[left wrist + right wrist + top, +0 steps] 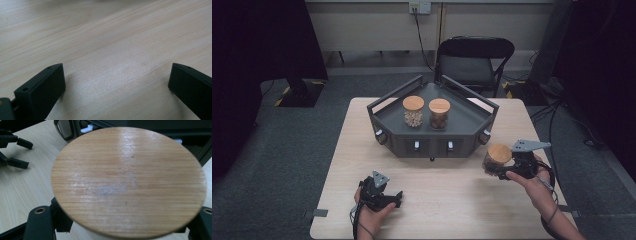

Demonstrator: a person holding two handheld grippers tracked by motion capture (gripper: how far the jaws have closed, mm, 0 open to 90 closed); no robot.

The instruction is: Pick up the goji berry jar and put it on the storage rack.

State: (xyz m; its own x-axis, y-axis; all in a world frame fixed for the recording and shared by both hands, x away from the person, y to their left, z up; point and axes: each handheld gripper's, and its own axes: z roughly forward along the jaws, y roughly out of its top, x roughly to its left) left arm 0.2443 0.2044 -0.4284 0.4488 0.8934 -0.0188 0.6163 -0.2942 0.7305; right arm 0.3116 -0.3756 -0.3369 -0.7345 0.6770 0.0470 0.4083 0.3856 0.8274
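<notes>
The right tongs [504,172] are clamping a wooden-lidded jar [497,159] just above the worktop [437,200], near the tray [472,117]; keeping it upright matters. The left tongs [398,197] are resting apart, empty.

A small glass jar [497,160] with a round, flat wooden lid [128,181] is held above the table [437,200], at its right side, just in front of the right end of a dark tray [432,145]. The jar is tilted, its lid facing up and towards the left. Dark brown contents show through the glass. The lid's pale grain runs in fine straight lines.
</notes>
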